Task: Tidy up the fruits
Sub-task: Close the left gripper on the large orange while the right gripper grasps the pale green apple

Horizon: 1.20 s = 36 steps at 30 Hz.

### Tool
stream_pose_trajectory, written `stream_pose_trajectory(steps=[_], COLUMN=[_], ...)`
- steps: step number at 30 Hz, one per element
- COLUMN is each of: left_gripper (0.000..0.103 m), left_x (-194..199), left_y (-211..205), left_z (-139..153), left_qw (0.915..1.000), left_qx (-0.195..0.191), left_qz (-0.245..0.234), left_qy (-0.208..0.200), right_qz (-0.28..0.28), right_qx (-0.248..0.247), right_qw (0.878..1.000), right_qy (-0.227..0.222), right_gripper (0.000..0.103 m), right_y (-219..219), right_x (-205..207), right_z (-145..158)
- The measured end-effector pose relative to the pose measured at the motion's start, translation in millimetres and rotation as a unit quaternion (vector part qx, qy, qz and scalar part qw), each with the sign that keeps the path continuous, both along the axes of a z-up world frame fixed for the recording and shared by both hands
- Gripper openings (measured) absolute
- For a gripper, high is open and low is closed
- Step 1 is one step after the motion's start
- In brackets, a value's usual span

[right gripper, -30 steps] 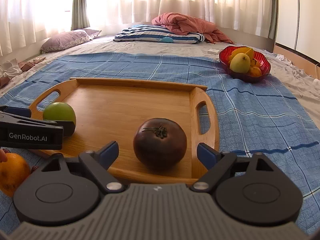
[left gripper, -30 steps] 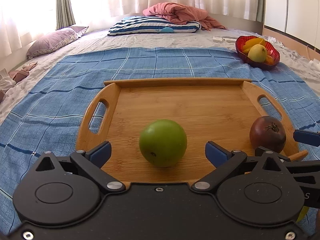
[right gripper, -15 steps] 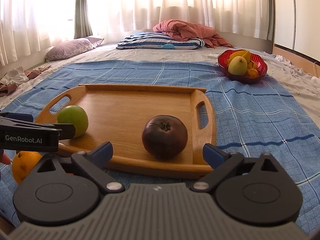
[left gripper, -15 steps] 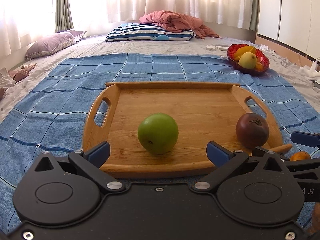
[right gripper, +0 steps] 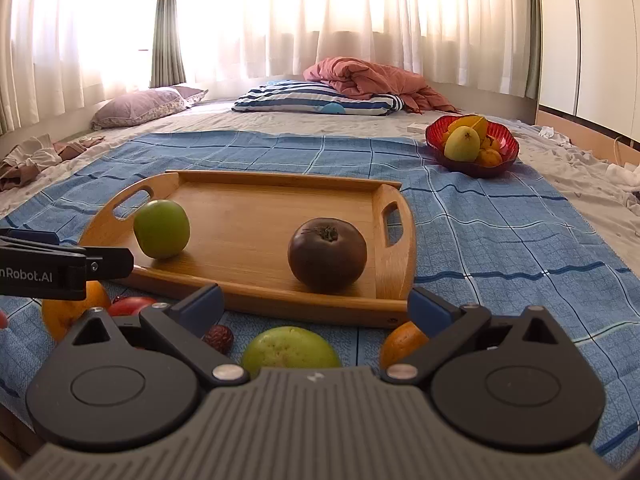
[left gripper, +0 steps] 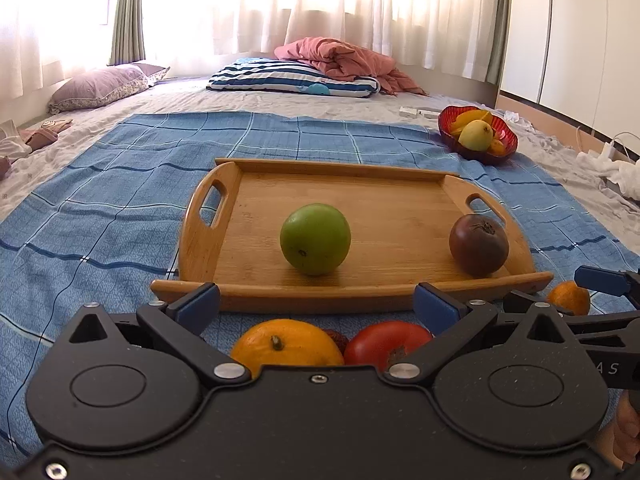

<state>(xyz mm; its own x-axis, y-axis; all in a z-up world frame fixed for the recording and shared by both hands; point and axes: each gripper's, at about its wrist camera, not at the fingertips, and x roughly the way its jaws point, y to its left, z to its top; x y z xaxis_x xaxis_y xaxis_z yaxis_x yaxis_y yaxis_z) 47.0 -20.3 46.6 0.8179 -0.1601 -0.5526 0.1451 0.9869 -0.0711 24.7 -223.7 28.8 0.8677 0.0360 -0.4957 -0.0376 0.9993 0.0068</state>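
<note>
Now both handheld grippers hover low over a bed, side by side, each with its blue-padded jaws spread wide and holding nothing. Between the fingers of the left gripper [left gripper: 316,300], close to the camera, sit a round orange citrus fruit [left gripper: 286,343] and a red tomato [left gripper: 386,343], touching or nearly so, with a small dark red fruit partly hidden between them. Between the fingers of the right gripper [right gripper: 314,300] lies a pale green speckled fruit [right gripper: 291,347], with a wrinkled dark red date-like fruit [right gripper: 219,337] just to its left and a small orange fruit [right gripper: 402,344] beside the right finger. All these rest on a blue checked blanket [right gripper: 500,240], just in front of a rectangular wooden tray with cut-out handles [left gripper: 392,200]. On the tray, a smooth green round fruit [left gripper: 315,239] sits near the middle of the front edge, and a dark purple-brown tomato-shaped fruit [left gripper: 478,245] sits well apart from it, toward the right handle. Farther back, off the blanket's right corner, a red glass bowl [right gripper: 508,140] holds yellow and orange fruit. At the head of the bed lie a blue-and-white striped pillow [right gripper: 296,100], a rumpled pink quilt [right gripper: 368,76] and a lilac pillow [right gripper: 140,106], under bright sheer curtains [right gripper: 320,12].
</note>
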Motion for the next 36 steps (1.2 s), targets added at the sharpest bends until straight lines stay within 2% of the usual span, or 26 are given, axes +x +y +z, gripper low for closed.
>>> stream_pose_trajectory(steps=[8, 15, 19, 25, 29, 36], left_gripper=[0.102, 0.087, 0.082, 0.069, 0.068, 0.069], left_x=[-23, -31, -34, -36, -36, -35], left_y=[10, 21, 22, 18, 15, 16], left_z=[-11, -19, -22, -25, -28, -31], left_qw=[0.9999, 0.9998, 0.9998, 0.9997, 0.9996, 0.9998], left_qx=[0.016, -0.002, 0.005, 0.01, 0.019, 0.014], left_qz=[0.0, -0.003, -0.002, -0.012, -0.012, -0.008], left_qy=[-0.004, 0.021, 0.021, 0.021, 0.016, 0.012], right_qz=[-0.021, -0.034, -0.031, -0.025, -0.021, -0.017], right_qx=[-0.009, -0.014, -0.019, -0.027, -0.034, -0.03], right_qw=[1.0, 0.999, 0.999, 0.999, 0.999, 0.999], right_qy=[-0.01, -0.016, -0.016, -0.02, -0.017, -0.006], right_gripper=[0.103, 0.098, 0.094, 0.089, 0.082, 0.079], right_y=[4, 9, 15, 23, 28, 31], right_x=[-19, -31, -35, -40, -41, -37], right_z=[-8, -13, -15, -18, -20, -24])
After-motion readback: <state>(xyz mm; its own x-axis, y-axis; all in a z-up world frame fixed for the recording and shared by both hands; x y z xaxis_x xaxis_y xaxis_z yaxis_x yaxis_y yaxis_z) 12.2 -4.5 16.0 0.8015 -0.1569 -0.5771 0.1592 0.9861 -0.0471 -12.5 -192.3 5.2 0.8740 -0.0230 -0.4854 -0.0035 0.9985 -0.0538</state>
